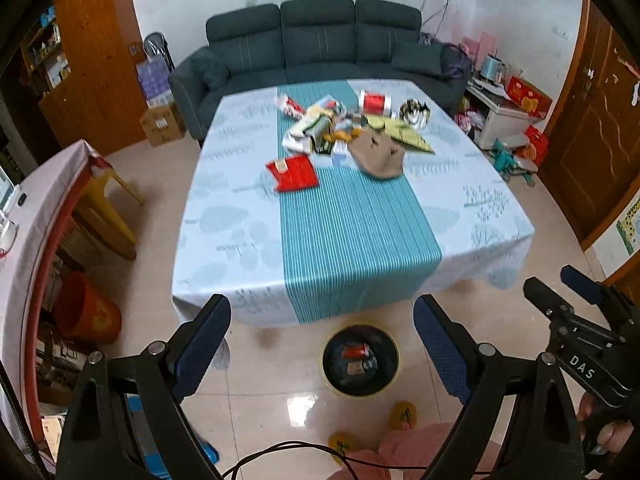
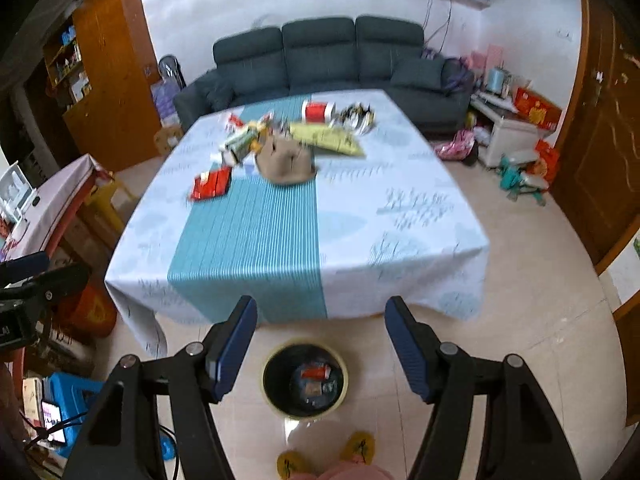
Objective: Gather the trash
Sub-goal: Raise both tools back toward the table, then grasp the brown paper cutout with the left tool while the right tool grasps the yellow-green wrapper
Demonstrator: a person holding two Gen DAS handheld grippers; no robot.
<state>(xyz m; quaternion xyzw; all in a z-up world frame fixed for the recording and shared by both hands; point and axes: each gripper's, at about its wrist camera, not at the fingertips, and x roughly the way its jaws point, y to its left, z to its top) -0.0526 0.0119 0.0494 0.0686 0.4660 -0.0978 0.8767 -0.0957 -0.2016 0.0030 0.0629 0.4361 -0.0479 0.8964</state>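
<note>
Trash heaps on the table; both tongs gape empty; right tongs read "DAS".

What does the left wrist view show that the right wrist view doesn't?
Only the left wrist view shows the right gripper from outside, with a hand on its handle.

Only the right wrist view shows a lit phone on a blue stool.

Both share the table, the trash pile, the red packet, the brown cloth, the partly filled bin on the floor, and the sofa. Both grippers are open and empty.
</note>
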